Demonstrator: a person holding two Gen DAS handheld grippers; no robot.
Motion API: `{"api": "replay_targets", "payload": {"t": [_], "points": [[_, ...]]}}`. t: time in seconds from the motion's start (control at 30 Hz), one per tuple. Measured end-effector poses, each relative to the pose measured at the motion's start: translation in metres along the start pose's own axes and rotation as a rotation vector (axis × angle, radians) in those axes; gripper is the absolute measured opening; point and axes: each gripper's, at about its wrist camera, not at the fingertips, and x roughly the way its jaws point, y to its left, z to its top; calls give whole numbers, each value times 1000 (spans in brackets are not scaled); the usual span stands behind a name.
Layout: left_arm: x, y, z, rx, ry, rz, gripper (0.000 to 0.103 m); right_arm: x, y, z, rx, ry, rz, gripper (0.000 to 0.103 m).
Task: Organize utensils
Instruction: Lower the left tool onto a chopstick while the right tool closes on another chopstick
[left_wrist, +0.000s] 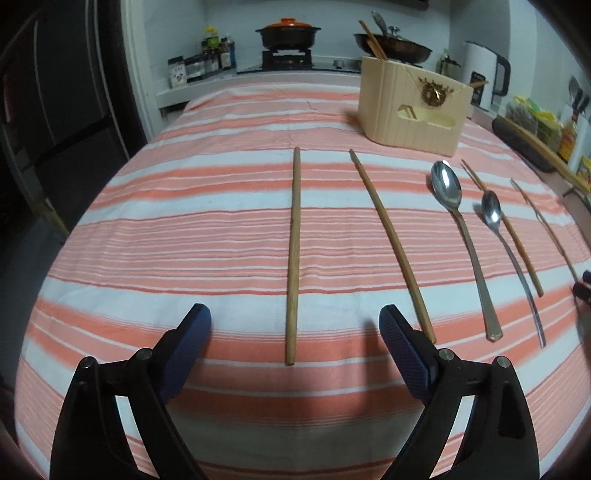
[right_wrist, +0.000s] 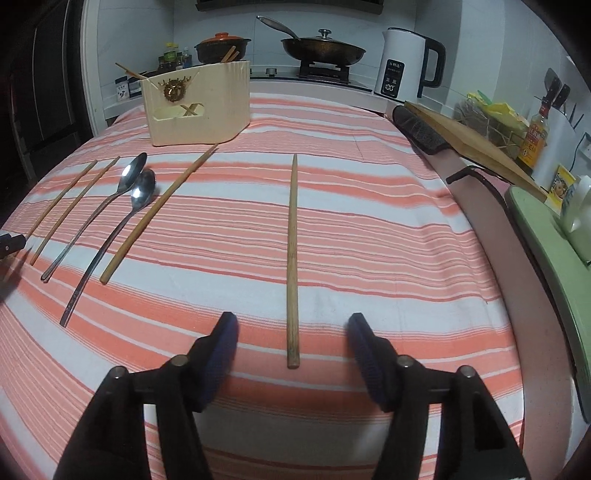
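Observation:
Several wooden chopsticks and two metal spoons lie in a row on a striped cloth. My left gripper (left_wrist: 294, 317) is open, low over the cloth, straddling the near end of the leftmost chopstick (left_wrist: 293, 254). A second chopstick (left_wrist: 391, 240) lies to its right, then a large spoon (left_wrist: 463, 240) and a small spoon (left_wrist: 509, 240). My right gripper (right_wrist: 289, 325) is open around the near end of the rightmost chopstick (right_wrist: 292, 258). The spoons (right_wrist: 122, 199) lie to its left. A cream utensil holder (left_wrist: 413, 107) (right_wrist: 197, 107) stands behind and holds some chopsticks.
The striped cloth (left_wrist: 184, 229) covers the table. A stove with a clay pot (left_wrist: 288, 35) and a wok (right_wrist: 323, 48) stands behind. A white kettle (right_wrist: 408, 64), a cutting board (right_wrist: 472, 147) and bottles are at the right.

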Motion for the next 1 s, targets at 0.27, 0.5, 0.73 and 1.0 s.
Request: {"api": "replay_targets", "payload": {"t": [0.27, 0.5, 0.73, 1.0], "points": [[-5, 15, -26, 6, 96, -63, 103, 7, -7, -2, 39, 30, 30, 72], [-18, 28, -41, 14, 103, -62, 103, 8, -8, -3, 46, 33, 29, 76], [8, 25, -13, -60, 105, -10, 103, 8, -10, -2, 52, 36, 52, 80], [7, 26, -16, -74, 94, -7, 103, 8, -9, -3, 41, 39, 45, 82]]}}
